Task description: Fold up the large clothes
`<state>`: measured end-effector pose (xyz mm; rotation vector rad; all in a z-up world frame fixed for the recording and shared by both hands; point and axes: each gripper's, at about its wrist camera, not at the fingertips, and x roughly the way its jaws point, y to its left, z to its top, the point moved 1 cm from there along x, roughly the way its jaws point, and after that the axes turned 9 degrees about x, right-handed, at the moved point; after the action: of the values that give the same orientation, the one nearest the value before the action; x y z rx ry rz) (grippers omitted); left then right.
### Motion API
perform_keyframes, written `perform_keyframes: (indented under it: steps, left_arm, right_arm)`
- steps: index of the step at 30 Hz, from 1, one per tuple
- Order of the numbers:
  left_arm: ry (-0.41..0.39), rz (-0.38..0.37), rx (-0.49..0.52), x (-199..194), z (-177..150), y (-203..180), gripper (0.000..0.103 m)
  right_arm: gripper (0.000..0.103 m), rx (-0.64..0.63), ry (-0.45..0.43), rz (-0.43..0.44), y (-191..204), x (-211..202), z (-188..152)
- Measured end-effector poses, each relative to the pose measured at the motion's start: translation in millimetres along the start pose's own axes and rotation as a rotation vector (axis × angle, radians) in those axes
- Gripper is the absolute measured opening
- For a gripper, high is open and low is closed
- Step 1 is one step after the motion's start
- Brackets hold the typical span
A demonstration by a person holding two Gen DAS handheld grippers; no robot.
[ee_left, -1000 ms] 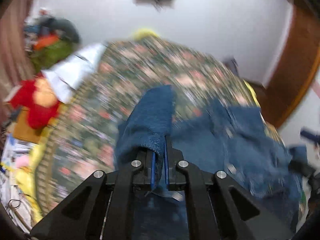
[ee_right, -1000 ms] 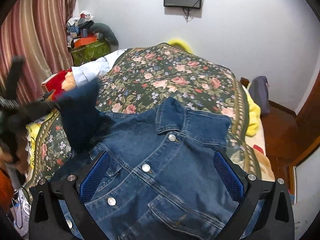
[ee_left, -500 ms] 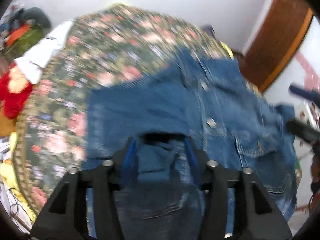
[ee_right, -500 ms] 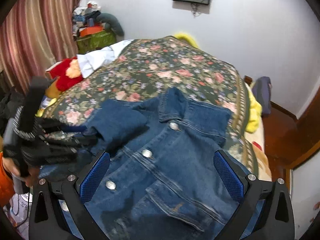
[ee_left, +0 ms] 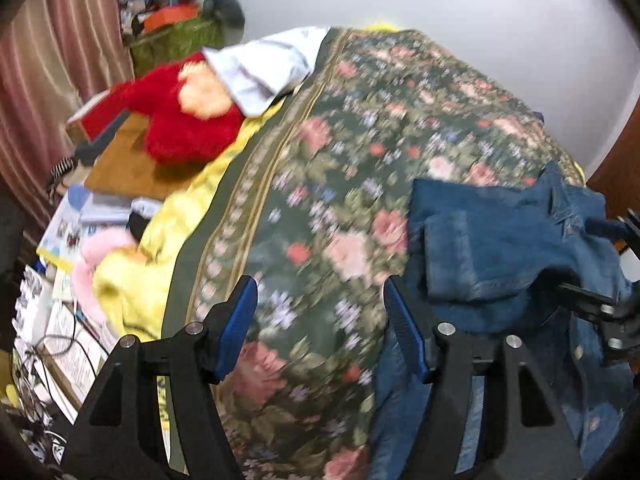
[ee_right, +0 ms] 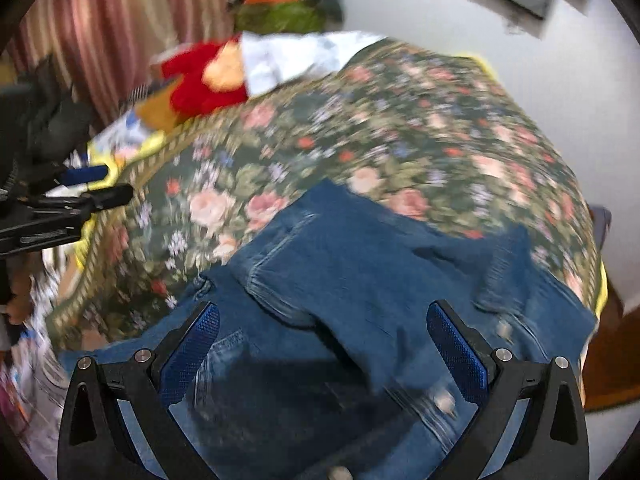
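Blue denim jacket (ee_right: 360, 280) lower centre on floral bedspread (ee_right: 400, 140), sleeve laid inward for folding; left gripper (ee_left: 320, 320) and right gripper (ee_right: 320, 344) jaws apart, empty.

Matt, coarse blue denim jacket (ee_right: 360, 264) on a soft floral cloth bedspread (ee_left: 340, 168) (plush red toy (ee_left: 176, 120) beside)
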<state>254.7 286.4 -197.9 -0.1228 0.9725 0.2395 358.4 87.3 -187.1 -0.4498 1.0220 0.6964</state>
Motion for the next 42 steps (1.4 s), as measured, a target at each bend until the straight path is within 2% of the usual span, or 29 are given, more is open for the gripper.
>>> perform_keyframes:
  steps: [7, 11, 12, 13, 18, 19, 20, 22, 23, 31, 37, 42]
  left_arm:
    - [0.048, -0.034, 0.002, 18.7, -28.5, 7.0, 0.065]
    - [0.065, -0.043, 0.008, 26.2, -37.3, 7.4, 0.065]
    - [0.068, -0.045, 0.008, 28.2, -39.0, 7.6, 0.065]
    - [0.070, -0.048, 0.011, 29.9, -41.4, 7.2, 0.065]
    - [0.081, -0.041, 0.034, 35.7, -44.7, 3.2, 0.065]
    - [0.082, -0.044, 0.035, 36.2, -44.7, 2.1, 0.065]
    - [0.082, -0.046, 0.035, 36.8, -43.8, 1.4, 0.065]
    - [0.077, -0.051, 0.035, 34.8, -42.7, -0.7, 0.065]
    - [0.073, -0.050, 0.038, 32.9, -41.6, -2.2, 0.065]
    - [0.030, -0.041, 0.081, 11.0, -23.3, -22.7, 0.065]
    - [0.013, -0.088, 0.107, 0.6, -0.6, -58.8, 0.065]
    - [0.007, -0.137, 0.159, -1.7, 18.8, -106.8, 0.065]
  right_arm:
    - [0.103, -0.165, 0.185, -0.058, 48.3, 90.5, 8.8]
    - [0.102, -0.162, 0.192, -0.109, 54.0, 114.9, 9.3]
    - [0.098, -0.155, 0.177, -0.116, 53.7, 115.5, 10.2]
    - [0.087, -0.142, 0.160, -0.134, 51.9, 115.7, 11.3]
    - [0.065, -0.085, 0.141, -0.108, 43.9, 109.9, 15.3]
    - [0.056, -0.064, 0.133, -0.099, 41.7, 106.3, 16.7]
    - [0.052, -0.026, 0.126, -0.078, 36.7, 100.2, 18.3]
    - [0.026, 0.040, 0.123, -0.037, 28.0, 91.0, 22.9]
    - [0.020, 0.067, 0.106, -0.050, 23.9, 85.5, 25.5]
    - [0.018, 0.264, -0.036, -0.024, -36.7, 7.0, 26.3]
    - [0.015, 0.309, -0.114, -0.030, -84.4, -55.1, -9.9]
    - [0.014, 0.410, -0.194, -0.023, -124.8, -100.1, -45.3]
